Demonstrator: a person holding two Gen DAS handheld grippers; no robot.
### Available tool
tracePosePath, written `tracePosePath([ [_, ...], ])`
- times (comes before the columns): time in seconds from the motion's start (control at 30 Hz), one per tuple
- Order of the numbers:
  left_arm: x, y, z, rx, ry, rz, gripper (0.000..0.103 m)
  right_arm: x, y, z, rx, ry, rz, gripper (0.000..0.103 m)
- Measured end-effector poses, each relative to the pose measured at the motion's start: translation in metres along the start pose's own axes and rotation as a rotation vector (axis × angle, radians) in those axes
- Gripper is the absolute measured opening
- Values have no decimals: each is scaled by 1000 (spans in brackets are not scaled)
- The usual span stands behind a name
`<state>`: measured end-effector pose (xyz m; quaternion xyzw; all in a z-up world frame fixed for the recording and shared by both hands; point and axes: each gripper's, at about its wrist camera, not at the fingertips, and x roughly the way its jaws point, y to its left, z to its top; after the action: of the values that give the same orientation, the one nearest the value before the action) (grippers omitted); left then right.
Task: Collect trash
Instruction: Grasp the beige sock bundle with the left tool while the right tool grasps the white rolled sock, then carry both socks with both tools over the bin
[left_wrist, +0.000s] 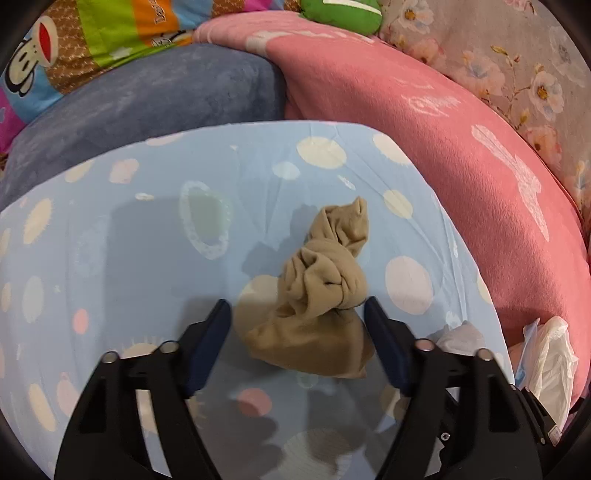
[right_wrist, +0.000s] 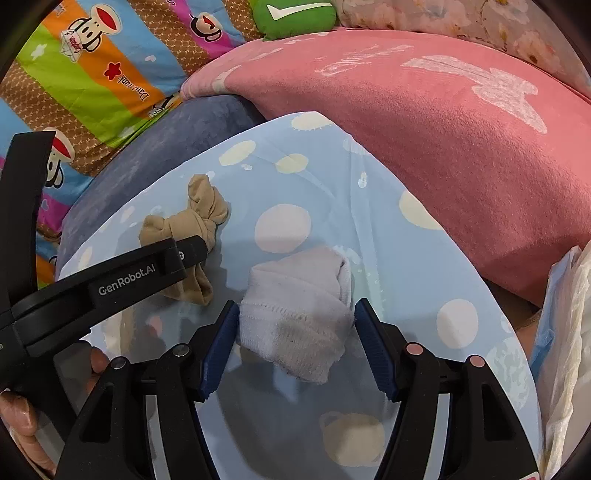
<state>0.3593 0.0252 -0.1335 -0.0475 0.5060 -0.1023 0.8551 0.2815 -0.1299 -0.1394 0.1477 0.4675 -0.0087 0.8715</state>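
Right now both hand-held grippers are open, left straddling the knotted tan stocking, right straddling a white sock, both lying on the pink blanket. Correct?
Not quite: they lie on the light blue spotted pillow, not the pink blanket, which sits behind it. The right wrist view shows this. The rest holds: left hand-held gripper open around the knotted tan stocking, right hand-held gripper open around the white sock.

You are working over a pale blue dotted sheet (left_wrist: 147, 258) stretched across a rounded cushion. A grey-blue pillow (left_wrist: 140, 103) lies behind it, touching a pink blanket (left_wrist: 424, 147) on the right. A striped cartoon quilt (right_wrist: 92, 74), a green cushion (right_wrist: 295, 16) and floral fabric (left_wrist: 517, 55) fill the back.
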Motion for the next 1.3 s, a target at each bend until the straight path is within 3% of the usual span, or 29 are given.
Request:
tracePosePath([
  [0.03, 2, 0, -1, -2, 9, -20, 55, 2, 0, 0, 1, 4, 3, 62],
  [0.1, 2, -2, -3, 6, 9, -35, 34, 4, -1, -3, 6, 5, 4, 52],
  [0.17, -3, -6, -6, 30, 4, -16, 20, 1, -2, -4, 10, 0, 11, 40],
  [0.27, -13, -9, -10, 30, 4, -25, 16, -8, -3, -5, 20, -5, 24, 34],
  [0.53, -71, -28, -19, 26, -59, -48, 14, -67, -11, -7, 22, -85, 37, 34],
  [0.87, -157, -93, -43, 96, -151, -103, 14, -167, -38, -11, 38, -232, 25, 34],
  [1.3, -207, -197, -90, 261, -191, -166, 14, -259, -124, -40, 152, -356, -45, 34],
])
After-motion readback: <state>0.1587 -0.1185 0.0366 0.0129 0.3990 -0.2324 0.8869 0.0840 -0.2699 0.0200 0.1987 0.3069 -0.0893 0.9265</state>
